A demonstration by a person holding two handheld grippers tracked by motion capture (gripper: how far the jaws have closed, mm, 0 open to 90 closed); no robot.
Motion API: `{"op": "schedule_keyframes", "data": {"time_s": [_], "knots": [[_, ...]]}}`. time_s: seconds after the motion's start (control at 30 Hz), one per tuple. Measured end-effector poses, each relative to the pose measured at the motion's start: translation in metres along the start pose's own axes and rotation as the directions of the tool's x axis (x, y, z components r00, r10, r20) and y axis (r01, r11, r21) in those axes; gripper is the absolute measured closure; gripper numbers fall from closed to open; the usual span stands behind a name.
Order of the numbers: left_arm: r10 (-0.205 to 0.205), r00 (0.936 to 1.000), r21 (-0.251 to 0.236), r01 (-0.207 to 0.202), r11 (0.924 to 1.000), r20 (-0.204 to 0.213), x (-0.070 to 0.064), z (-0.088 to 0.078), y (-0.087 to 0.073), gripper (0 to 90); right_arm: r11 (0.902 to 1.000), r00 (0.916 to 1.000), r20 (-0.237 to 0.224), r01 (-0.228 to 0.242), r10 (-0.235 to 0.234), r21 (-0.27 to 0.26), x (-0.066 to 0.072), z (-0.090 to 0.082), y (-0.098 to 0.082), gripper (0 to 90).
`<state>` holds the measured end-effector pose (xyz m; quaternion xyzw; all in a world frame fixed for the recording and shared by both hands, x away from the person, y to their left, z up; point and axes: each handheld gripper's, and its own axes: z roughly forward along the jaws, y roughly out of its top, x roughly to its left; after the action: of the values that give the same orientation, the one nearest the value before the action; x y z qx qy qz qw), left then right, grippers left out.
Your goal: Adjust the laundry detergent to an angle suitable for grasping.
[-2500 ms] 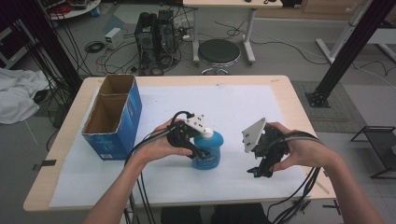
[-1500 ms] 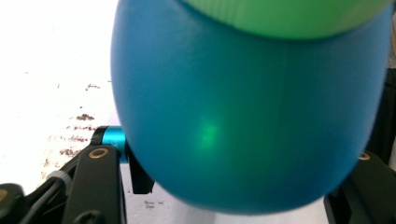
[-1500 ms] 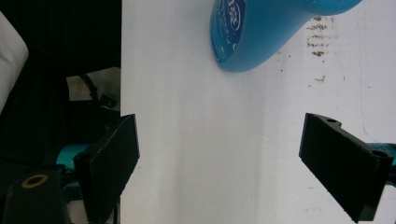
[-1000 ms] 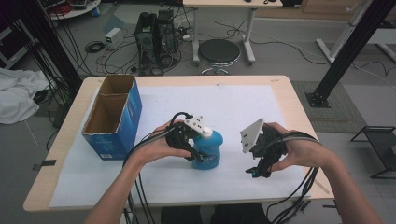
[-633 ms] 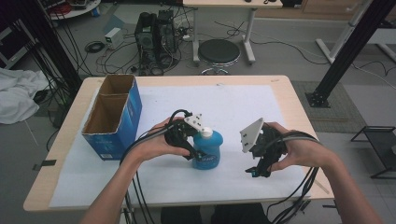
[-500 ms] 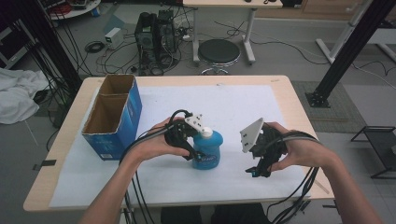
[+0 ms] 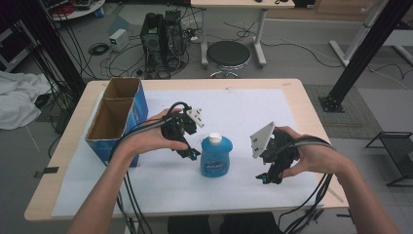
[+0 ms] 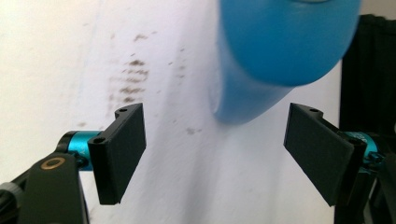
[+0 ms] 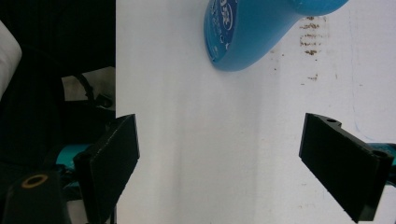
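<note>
The left gripper [image 7: 191, 155] has let go of the bottle [image 7: 215, 156] and drawn back just beside it, jaws open, so the bottle now stands freely; the right gripper [image 7: 267, 179], near it, is also open-jawed.

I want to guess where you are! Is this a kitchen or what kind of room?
Probably a lab or workshop, not a kitchen. Behind the table there is a computer tower with tangled cables on the floor, and a round stool.
</note>
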<state>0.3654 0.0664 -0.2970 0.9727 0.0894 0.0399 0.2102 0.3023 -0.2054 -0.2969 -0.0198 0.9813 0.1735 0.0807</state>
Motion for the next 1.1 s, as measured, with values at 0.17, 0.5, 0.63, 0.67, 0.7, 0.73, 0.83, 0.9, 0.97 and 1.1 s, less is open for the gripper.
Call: {"op": "schedule_keyframes", "data": {"time_s": [0.17,0.5,0.63,0.67,0.7,0.73,0.83,0.9,0.97,1.1], "knots": [[0.015,0.9995,0.066,-0.013,0.9977,-0.027,0.012,-0.011,0.0,21.1,0.9999,1.0,0.008,-0.003,0.003,0.01,-0.003,0.0,0.001,11.3],[0.019,0.9959,0.186,-0.002,0.9826,-0.088,0.039,-0.016,0.007,21.1,0.9998,0.9998,0.022,0.0,-0.001,0.022,-0.006,-0.001,0.006,11.3],[0.036,0.995,0.226,-0.014,0.9739,-0.093,0.05,-0.014,0.012,21.1,0.9997,0.9997,0.022,0.007,-0.008,0.026,-0.005,0.0,0.007,11.3],[0.04,0.9952,0.241,-0.017,0.9704,-0.089,0.052,-0.013,0.014,21.1,0.9997,0.9997,0.024,0.009,-0.009,0.024,-0.005,0.001,0.007,11.3],[0.052,0.9948,0.261,-0.027,0.965,-0.087,0.055,-0.013,0.018,21.1,0.9996,0.9997,0.023,0.012,-0.012,0.025,-0.005,0.001,0.007,11.4],[0.056,0.9946,0.269,-0.031,0.9626,-0.087,0.057,-0.013,0.021,21.0,0.9993,0.9995,0.024,0.02,-0.021,0.032,-0.005,0.0,0.008,11.3],[0.061,0.995,0.285,-0.037,0.9579,-0.078,0.065,-0.013,0.03,21.1,0.9996,0.9995,0.029,0.014,-0.015,0.022,-0.006,-0.002,0.009,11.3],[0.056,0.9953,0.291,-0.031,0.9563,-0.079,0.068,-0.012,0.033,21.1,0.9995,0.9994,0.034,0.011,-0.012,0.028,-0.007,-0.003,0.01,11.3],[0.054,0.9956,0.3,-0.029,0.9536,-0.077,0.071,-0.012,0.035,21.1,0.9997,0.9992,0.035,0.016,-0.016,0.02,-0.007,-0.003,0.009,11.3],[0.044,0.9962,0.299,-0.019,0.9541,-0.075,0.074,-0.01,0.036,21.1,0.9997,0.9991,0.04,0.012,-0.013,0.019,-0.007,-0.002,0.009,11.3]]}}
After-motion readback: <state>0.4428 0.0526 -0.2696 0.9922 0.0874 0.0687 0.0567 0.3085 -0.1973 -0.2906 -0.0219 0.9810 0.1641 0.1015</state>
